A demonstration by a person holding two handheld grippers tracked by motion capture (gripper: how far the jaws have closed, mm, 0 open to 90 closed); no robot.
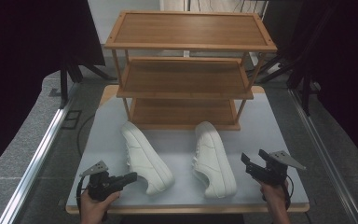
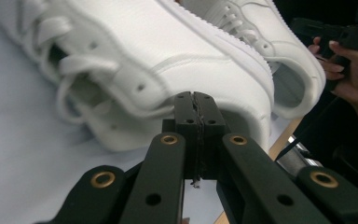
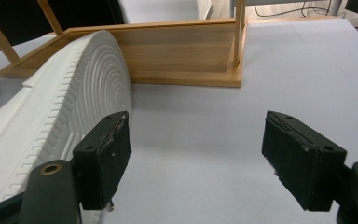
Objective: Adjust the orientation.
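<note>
L claw (image 2: 196, 100) jaws pressed together w/ nothing between, tips just beside heel of left shoe (image 1: 145, 157). R claw (image 1: 253, 164) jaws wide apart, near right shoe (image 1: 214, 159). Both shoes lie on desk (image 1: 182, 144) in front of wooden rack (image 1: 186, 70).

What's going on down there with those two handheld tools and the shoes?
Left tool shut, empty, beside left shoe. Right tool open by right shoe. Nothing blocking.

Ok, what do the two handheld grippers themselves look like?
Both the left gripper and right gripper are black, each topped with a grey three-cornered plate. Brass-coloured rivets ring the linkage arms; the pads are black blocks with worn edges. A black cable trails from each.
</note>
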